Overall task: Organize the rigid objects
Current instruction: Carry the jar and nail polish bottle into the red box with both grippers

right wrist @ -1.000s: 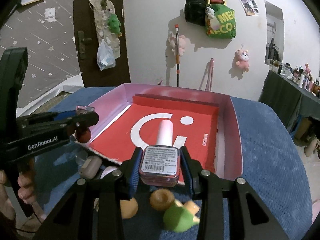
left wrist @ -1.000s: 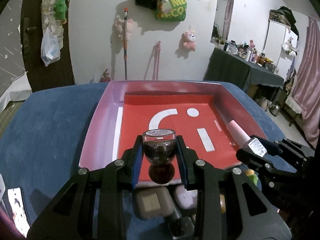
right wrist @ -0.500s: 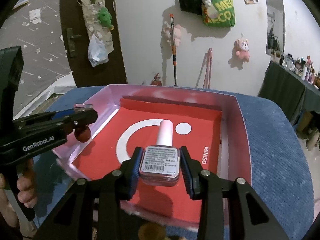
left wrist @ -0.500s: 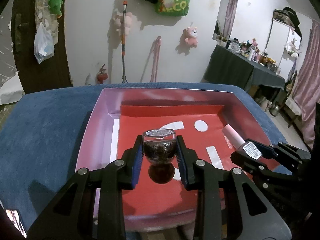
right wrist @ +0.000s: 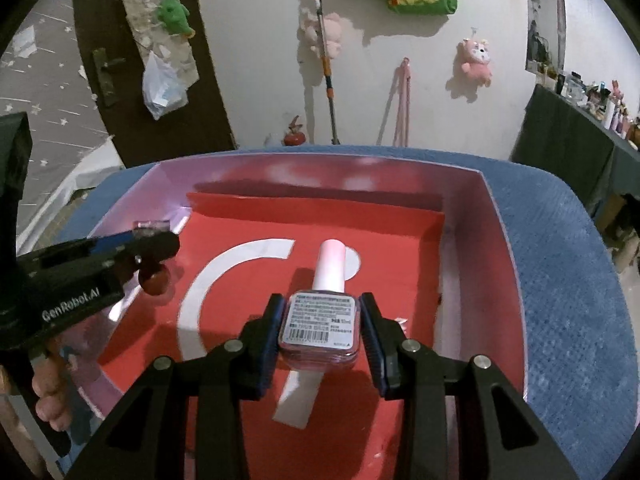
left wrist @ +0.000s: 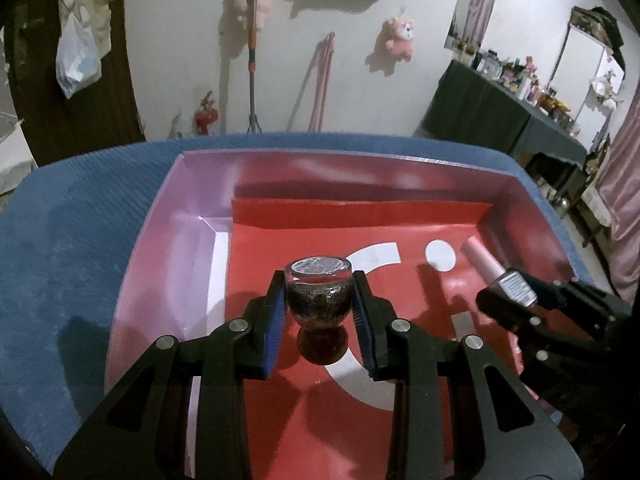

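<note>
- Two grippers are hovering over a pink-walled box [left wrist: 160, 256] with a red floor, which is sitting on a blue surface [left wrist: 72, 248].
- Toward the box's left side, the left gripper [left wrist: 319, 312] is clamping a dark round-bodied bottle [left wrist: 319, 300], its round cap pointing down at the red floor.
- Toward the right wall, the right gripper [right wrist: 319, 336] is gripping a square pink nail polish bottle [right wrist: 320, 326], its pale cap pointing at the far wall.

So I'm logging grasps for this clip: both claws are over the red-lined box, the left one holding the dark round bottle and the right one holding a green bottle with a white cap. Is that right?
Not quite. The right claw holds a pink nail polish bottle with a pale pink cap, not a green one, as the right wrist view shows. The rest stands: both claws are over the red-lined box, and the left claw holds the dark round bottle.
</note>
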`<action>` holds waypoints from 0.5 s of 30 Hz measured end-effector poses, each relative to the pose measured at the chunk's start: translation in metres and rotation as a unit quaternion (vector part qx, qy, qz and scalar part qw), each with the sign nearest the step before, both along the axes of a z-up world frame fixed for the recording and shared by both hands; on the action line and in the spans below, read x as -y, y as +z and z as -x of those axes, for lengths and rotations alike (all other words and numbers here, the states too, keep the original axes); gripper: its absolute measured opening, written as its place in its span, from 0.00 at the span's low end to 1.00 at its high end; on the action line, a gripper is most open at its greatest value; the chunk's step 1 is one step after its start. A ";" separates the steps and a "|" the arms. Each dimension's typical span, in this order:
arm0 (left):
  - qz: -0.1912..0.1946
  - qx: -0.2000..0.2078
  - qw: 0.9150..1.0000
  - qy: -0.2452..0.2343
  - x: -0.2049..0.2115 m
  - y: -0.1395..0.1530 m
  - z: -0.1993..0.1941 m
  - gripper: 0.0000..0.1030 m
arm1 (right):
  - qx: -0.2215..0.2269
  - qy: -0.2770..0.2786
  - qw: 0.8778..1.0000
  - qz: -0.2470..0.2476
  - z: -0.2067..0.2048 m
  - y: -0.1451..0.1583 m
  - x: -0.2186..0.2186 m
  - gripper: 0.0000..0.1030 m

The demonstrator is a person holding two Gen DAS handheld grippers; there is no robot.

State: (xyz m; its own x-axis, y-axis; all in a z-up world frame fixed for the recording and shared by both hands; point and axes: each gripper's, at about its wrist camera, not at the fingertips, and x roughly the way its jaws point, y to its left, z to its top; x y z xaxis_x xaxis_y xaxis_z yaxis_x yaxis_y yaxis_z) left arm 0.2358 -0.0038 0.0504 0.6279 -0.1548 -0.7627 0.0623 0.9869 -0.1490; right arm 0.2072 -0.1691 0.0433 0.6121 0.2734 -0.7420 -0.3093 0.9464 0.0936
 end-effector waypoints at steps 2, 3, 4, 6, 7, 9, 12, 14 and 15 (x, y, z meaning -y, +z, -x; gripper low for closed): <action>0.003 -0.015 1.000 -0.003 0.001 -0.006 -0.005 0.28 | -0.004 -0.001 1.000 0.008 -0.005 -0.001 -0.001 0.39; 0.004 -0.022 1.000 -0.003 0.001 -0.009 -0.008 0.28 | -0.007 -0.002 1.000 0.011 -0.008 -0.002 -0.001 0.39; 0.005 -0.030 1.000 -0.003 0.001 -0.011 -0.010 0.28 | -0.013 -0.001 1.000 0.013 -0.011 -0.003 -0.002 0.39; 0.005 -0.039 0.999 -0.003 0.000 -0.014 -0.014 0.28 | -0.022 0.001 1.000 0.014 -0.016 -0.005 -0.002 0.39; 0.002 -0.046 0.999 -0.002 0.000 -0.015 -0.016 0.28 | -0.026 0.002 1.000 0.015 -0.019 -0.006 -0.003 0.39; -0.002 -0.057 0.998 -0.002 0.000 -0.017 -0.019 0.28 | -0.033 0.001 0.999 0.019 -0.021 -0.008 -0.004 0.39; 0.001 -0.070 0.998 0.000 0.000 -0.020 -0.022 0.28 | -0.055 0.002 0.998 0.022 -0.027 -0.013 -0.006 0.39; 0.003 -0.077 0.997 0.001 0.001 -0.022 -0.023 0.28 | -0.066 0.003 0.998 0.020 -0.030 -0.015 -0.006 0.39; 0.004 -0.080 0.997 0.001 0.001 -0.023 -0.022 0.28 | -0.074 0.003 0.997 0.020 -0.032 -0.017 -0.006 0.39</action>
